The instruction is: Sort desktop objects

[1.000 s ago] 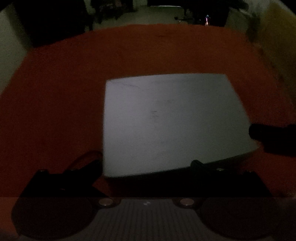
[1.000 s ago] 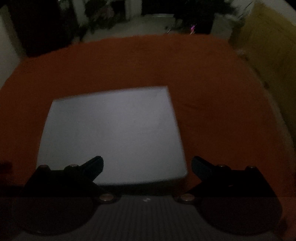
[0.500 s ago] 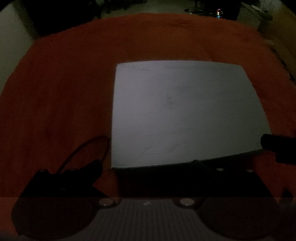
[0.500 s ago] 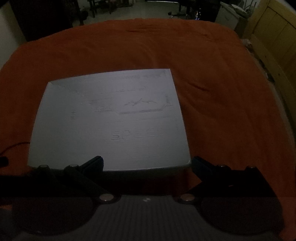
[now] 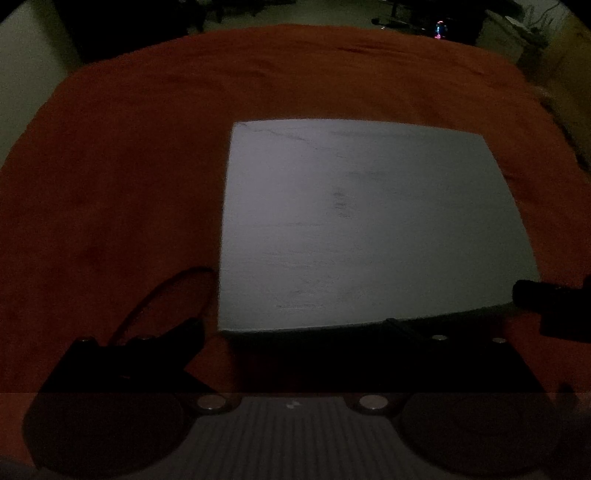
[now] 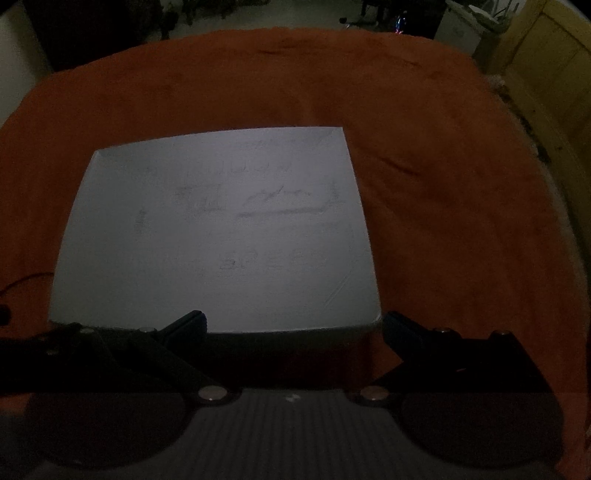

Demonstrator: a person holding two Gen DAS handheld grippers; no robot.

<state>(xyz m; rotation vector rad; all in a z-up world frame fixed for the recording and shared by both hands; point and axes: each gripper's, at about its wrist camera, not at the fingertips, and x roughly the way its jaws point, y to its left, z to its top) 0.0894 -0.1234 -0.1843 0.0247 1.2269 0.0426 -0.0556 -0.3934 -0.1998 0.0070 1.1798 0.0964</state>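
The scene is very dim. A flat white box (image 5: 369, 225) lies on an orange cloth (image 5: 110, 166); the right wrist view shows it too (image 6: 214, 229), with faint printing on top. My left gripper (image 5: 293, 325) is open at the box's near left corner, and its right finger is dark against the box's near edge. My right gripper (image 6: 293, 323) is open at the box's near right edge and holds nothing. The right gripper's finger (image 5: 543, 295) shows at the right edge of the left wrist view.
A thin dark cable (image 5: 162, 288) loops on the cloth left of the box. A yellowish wooden panel (image 6: 546, 74) stands at the right. Dark furniture and a small coloured light (image 5: 439, 29) lie beyond the cloth's far edge.
Both views shifted slightly over the second; the box sits a little differently in frame. Both grippers stayed open near the box's near edge.
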